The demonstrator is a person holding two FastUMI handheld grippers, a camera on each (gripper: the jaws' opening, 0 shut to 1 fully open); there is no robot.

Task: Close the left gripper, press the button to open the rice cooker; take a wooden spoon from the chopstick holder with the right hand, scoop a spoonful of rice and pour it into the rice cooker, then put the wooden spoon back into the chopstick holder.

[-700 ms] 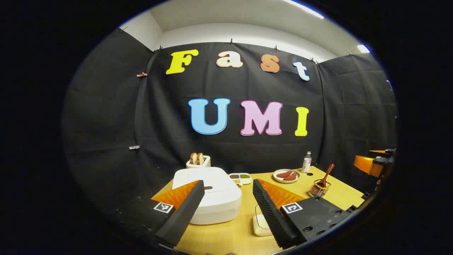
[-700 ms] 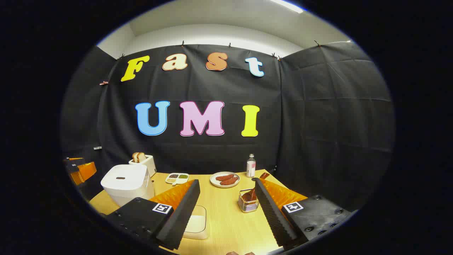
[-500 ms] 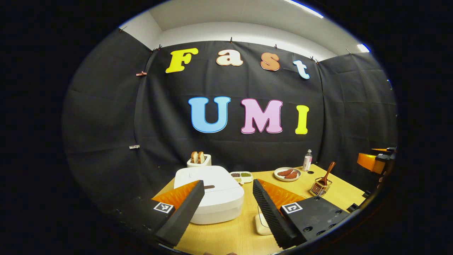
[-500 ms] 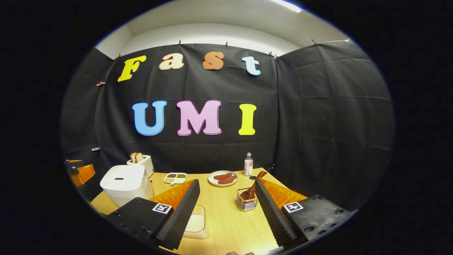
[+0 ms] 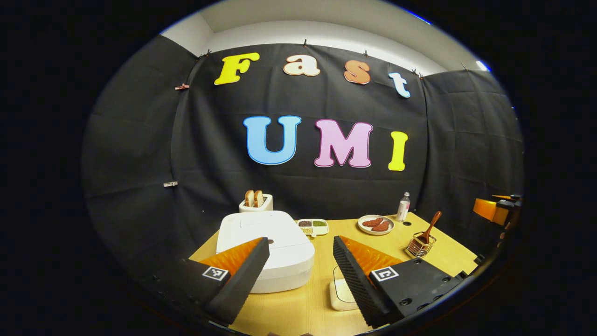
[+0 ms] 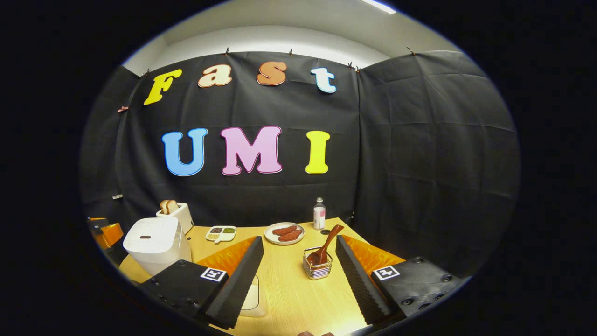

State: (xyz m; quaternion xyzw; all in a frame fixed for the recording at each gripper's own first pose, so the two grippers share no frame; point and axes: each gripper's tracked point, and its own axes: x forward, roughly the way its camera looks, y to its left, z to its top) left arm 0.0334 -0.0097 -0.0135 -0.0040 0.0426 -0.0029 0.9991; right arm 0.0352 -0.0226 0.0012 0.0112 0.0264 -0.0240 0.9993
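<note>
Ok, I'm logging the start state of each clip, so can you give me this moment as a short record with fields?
rice cooker: white, lid shut, left side of the table
wooden spoon: standing tilted in the wire holder
rice dish: near edge, partly behind a finger
left tongs: open, empty, facing the cooker
right tongs: open, empty, facing the holder
back of table: toaster with bread, plate, bottle, small divided tray

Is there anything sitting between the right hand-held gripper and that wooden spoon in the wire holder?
Nothing visible does. In the right gripper view the wooden spoon leans in the chopstick holder just ahead of the open right hand-held gripper, with bare table between them.
</note>
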